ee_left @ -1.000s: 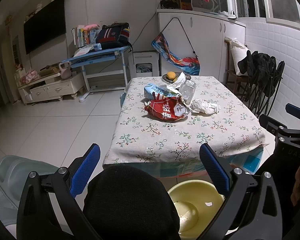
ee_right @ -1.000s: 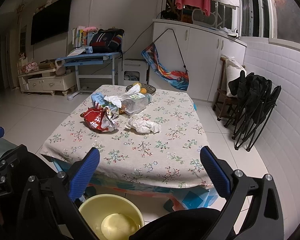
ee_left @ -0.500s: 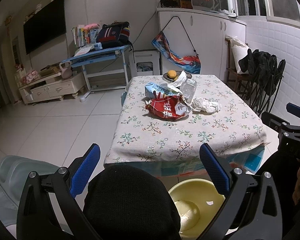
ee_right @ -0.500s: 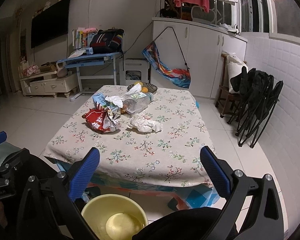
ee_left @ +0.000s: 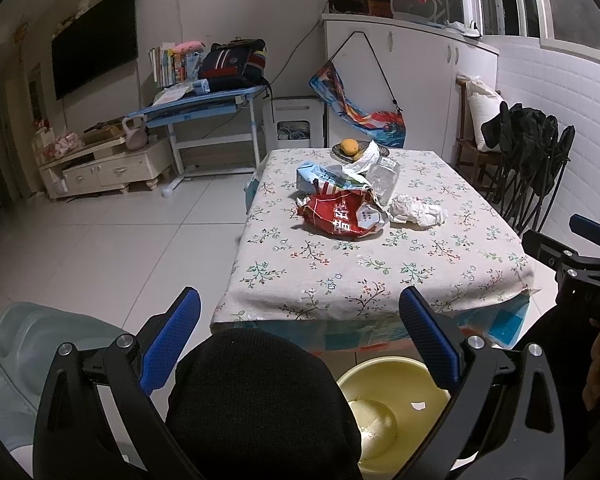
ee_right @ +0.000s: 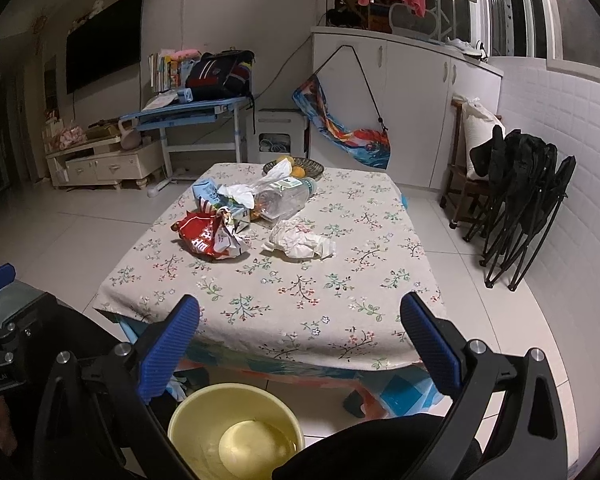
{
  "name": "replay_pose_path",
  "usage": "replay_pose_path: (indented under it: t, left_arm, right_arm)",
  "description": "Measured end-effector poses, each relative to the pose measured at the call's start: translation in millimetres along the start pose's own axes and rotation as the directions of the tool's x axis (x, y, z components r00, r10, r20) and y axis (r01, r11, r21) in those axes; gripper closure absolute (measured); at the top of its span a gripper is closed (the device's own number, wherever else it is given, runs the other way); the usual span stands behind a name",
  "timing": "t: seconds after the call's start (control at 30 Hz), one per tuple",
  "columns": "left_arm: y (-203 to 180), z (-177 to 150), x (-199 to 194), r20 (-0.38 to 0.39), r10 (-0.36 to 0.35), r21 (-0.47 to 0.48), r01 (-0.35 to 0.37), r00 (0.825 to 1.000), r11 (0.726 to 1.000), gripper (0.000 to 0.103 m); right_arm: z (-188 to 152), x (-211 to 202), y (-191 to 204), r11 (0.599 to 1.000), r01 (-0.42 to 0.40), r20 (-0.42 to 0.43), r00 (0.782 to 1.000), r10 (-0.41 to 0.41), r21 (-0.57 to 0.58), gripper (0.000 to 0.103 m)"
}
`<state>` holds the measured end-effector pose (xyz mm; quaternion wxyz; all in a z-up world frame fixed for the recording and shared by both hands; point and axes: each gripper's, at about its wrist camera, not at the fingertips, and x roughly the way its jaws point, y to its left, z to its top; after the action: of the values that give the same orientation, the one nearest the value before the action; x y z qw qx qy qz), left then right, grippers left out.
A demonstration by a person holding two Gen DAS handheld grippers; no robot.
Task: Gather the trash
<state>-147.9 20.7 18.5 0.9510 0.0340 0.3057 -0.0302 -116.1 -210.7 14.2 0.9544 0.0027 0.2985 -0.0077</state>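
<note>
Nothing looks collected yet — the left claw [ee_left: 300, 336] and right claw [ee_right: 300, 340] both hang spread and empty, the crumpled red snack bag [ee_left: 342, 218], white paper wad [ee_right: 298, 240] and clear plastic bottle [ee_right: 284, 198] well ahead on the floral-clothed table [ee_right: 300, 304], the round yellow plastic bin [ee_right: 236, 428] just below.

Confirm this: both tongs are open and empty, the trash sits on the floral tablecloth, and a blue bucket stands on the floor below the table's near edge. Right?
Not quite. The bucket is yellow, not blue, as the right wrist view shows. The rest holds: left tongs and right tongs open and empty, red snack bag and crumpled paper on the floral tablecloth.
</note>
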Motion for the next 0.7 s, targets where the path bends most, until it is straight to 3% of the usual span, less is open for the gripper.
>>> replay_pose_path:
  t: [0.47,0.7]
  left_arm:
    - [0,2,4,-0.031,0.032,0.028,-0.031,0.999,0.999,0.007]
    - [4,9,11,-0.041,0.003,0.004,-0.003,0.999,1.000,0.007]
  right_arm:
    - [7,6,2,0.999,-0.031,-0.016,0.999,0.031,-0.022,0.007]
    - [16,17,10,0.996,-0.069,-0.010,0.998,0.068,-0.063,0.007]
